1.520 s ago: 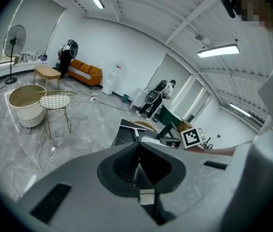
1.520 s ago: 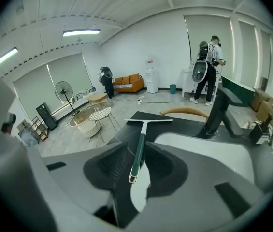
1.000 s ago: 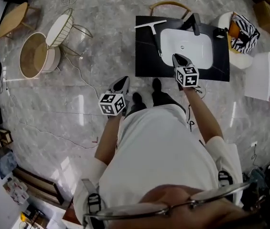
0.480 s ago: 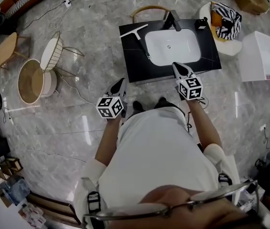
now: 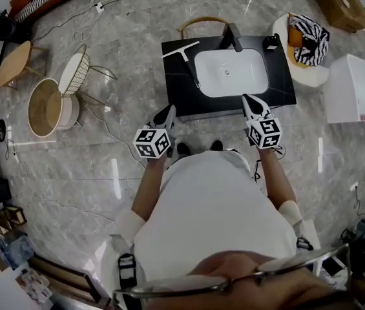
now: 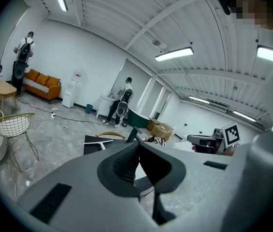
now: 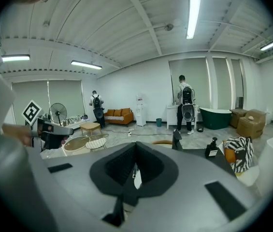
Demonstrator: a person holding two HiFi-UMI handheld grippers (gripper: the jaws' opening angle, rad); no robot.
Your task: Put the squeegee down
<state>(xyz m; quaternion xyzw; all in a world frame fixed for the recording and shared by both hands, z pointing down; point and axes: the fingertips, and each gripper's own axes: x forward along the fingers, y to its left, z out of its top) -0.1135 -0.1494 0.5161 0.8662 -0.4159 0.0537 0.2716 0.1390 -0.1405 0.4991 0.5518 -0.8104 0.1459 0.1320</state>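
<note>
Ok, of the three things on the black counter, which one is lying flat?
The squeegee, flat on the counter left of the white basin. The faucet and the soap bottle stand upright at the back edge.

Left gripper (image 5: pixel 169 110), right gripper (image 5: pixel 247 99) closed (empty).

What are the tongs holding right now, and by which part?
Nothing. The left tongs and the right tongs are both shut and empty. The squeegee lies on the black counter, left of the basin.
</note>
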